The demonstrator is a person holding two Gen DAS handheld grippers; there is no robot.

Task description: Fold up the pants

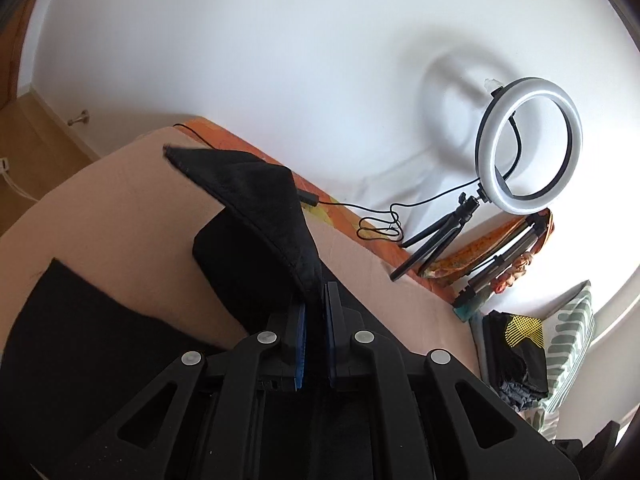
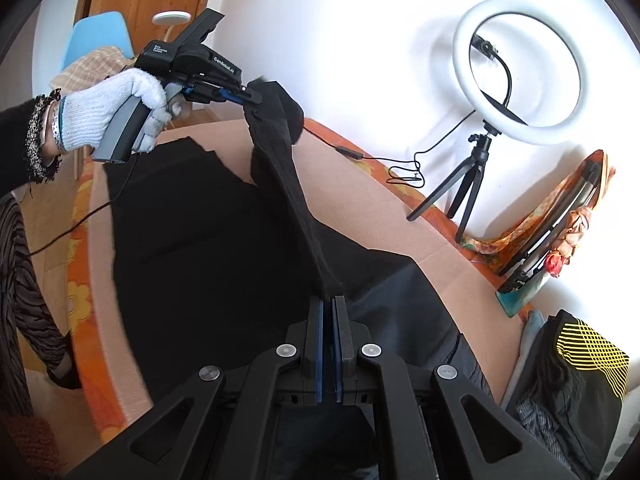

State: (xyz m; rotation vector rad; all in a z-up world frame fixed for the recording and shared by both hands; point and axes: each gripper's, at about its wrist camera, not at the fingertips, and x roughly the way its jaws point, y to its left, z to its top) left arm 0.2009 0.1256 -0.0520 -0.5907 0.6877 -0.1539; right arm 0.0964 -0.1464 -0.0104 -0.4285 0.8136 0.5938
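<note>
Right wrist view: both my grippers, left (image 2: 250, 94) and right (image 2: 329, 300), clamped the pants (image 2: 192, 240) edge, lifted above the table (image 2: 400, 216).

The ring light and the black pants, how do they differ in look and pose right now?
The ring light is white, rigid and upright on a small tripod by the wall; the black pants are dark, limp and mostly spread flat. The pants have one edge lifted by the left gripper and right gripper; nothing grips the ring light.

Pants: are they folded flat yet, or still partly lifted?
Partly lifted, not folded flat. The pants mostly lie spread on the table, but one edge is raised between the left claw and right claw, both shut on it.
</note>
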